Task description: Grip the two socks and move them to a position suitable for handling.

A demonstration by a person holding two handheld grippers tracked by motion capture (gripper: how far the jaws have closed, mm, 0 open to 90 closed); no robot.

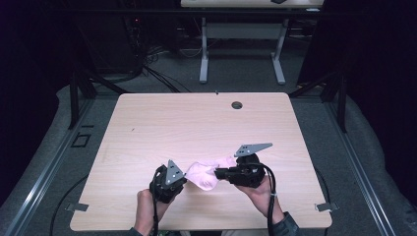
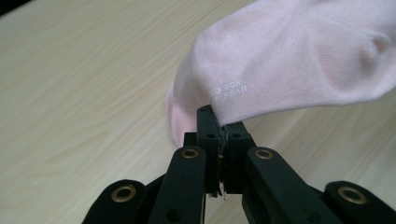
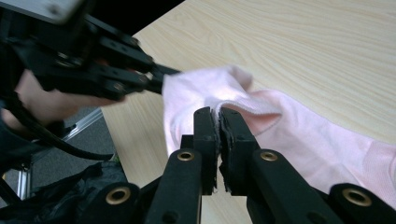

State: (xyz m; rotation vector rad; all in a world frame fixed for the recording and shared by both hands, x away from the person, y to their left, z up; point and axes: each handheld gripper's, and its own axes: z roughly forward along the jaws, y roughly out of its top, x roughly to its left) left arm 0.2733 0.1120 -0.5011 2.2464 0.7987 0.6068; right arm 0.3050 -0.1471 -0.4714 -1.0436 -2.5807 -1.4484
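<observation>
Two tools hold one pink sock [image 1: 206, 173] in the high view, stretched between the left tool [image 1: 184, 174] and right tool [image 1: 217, 173] just above the table [image 1: 196, 123]; contact with the wood is hard to judge. From the left gripper view, the jaws pinch only an edge, which may slip if pulled. From the right gripper view, the jaws clamp the cuff rim [image 3: 243, 109]; uneven tension could tear it free.
</observation>
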